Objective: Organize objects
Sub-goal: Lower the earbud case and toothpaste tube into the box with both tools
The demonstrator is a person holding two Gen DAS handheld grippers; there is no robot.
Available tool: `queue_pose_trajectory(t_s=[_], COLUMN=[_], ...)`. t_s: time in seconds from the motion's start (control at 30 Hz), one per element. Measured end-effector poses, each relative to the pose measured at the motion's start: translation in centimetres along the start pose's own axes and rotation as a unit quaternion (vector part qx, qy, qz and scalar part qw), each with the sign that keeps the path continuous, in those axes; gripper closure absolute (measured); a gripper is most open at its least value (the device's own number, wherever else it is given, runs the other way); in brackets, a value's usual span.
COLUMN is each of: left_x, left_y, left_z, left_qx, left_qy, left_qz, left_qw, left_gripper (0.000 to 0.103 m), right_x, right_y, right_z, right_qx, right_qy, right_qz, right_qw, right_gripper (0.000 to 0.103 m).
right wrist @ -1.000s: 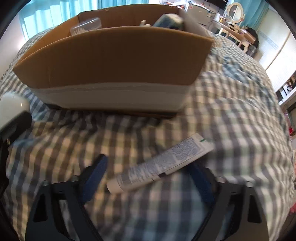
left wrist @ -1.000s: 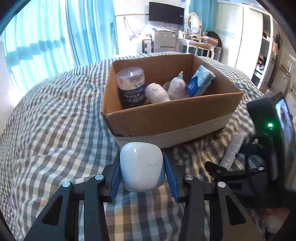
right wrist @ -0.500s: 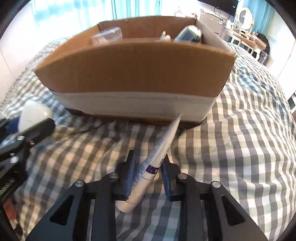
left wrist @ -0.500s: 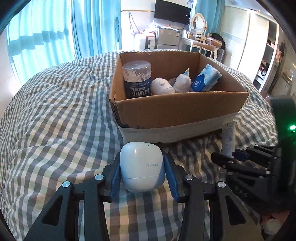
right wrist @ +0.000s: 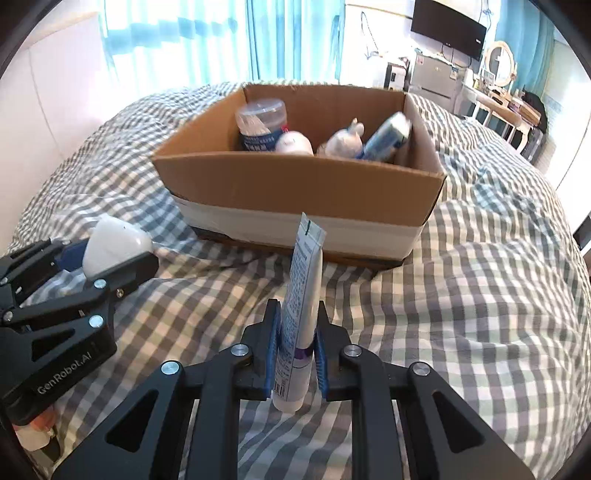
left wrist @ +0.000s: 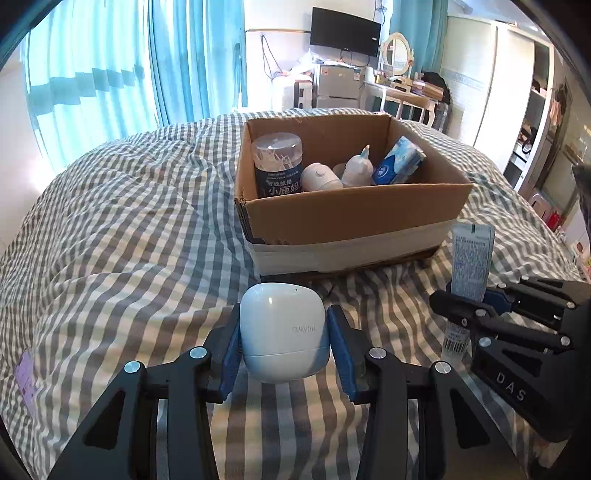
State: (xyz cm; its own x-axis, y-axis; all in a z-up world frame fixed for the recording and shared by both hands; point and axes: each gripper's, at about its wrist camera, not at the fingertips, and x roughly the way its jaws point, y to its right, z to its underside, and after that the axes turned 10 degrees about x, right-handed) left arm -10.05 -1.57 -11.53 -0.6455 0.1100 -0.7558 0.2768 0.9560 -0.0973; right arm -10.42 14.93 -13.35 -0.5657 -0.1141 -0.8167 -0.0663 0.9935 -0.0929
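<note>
My left gripper (left wrist: 282,332) is shut on a white earbud case (left wrist: 283,332) and holds it above the bed, short of the cardboard box (left wrist: 354,218). My right gripper (right wrist: 297,332) is shut on a white tube (right wrist: 301,314), held upright in front of the box (right wrist: 295,184). The tube also shows in the left wrist view (left wrist: 469,266), and the case in the right wrist view (right wrist: 114,247). The box holds a clear-lidded jar (left wrist: 277,164), a small white device (left wrist: 319,177), a small bottle (left wrist: 357,168) and a blue tissue pack (left wrist: 399,162).
The box sits on a grey-and-white checked bed cover (left wrist: 129,240). Blue curtains (left wrist: 110,74) hang behind the bed. A TV (left wrist: 345,31), a desk with a mirror (left wrist: 399,85) and a wardrobe (left wrist: 517,92) stand beyond.
My right gripper has closed on the tube, which lay flat on the cover, and raised it upright. Both grippers have risen, so the box's inside shows more.
</note>
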Motion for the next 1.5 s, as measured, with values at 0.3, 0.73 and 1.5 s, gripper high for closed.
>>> queue_pose_trajectory(t_s=[0.3,0.73,1.5], left_x=[-2.9,-6.7,-5.1], left_y=[0.6,2.0,-0.6], left_z=[-0.2,-3.2,-16.8], left_qx=[-0.003,0.003,0.018], left_qy=[0.009,0.038,0.104], left_qz=[-0.009,-0.016,-0.031], left_qw=[0.9999,0.9991,0.9939], left_gripper=[0.059,0.059,0.059], right_x=[-3.8,-9.7,-12.1], right_y=[-0.7,-0.9,0.5], right_z=[-0.4,-1.8,-16.3], right_qx=[-0.008,-0.03,-0.046], right_qy=[0.039,0.098,0.166], right_qz=[-0.013,-0.013,-0.006], right_qw=[0.999,0.995,0.985], right_gripper=[0.087,0.087,0.087])
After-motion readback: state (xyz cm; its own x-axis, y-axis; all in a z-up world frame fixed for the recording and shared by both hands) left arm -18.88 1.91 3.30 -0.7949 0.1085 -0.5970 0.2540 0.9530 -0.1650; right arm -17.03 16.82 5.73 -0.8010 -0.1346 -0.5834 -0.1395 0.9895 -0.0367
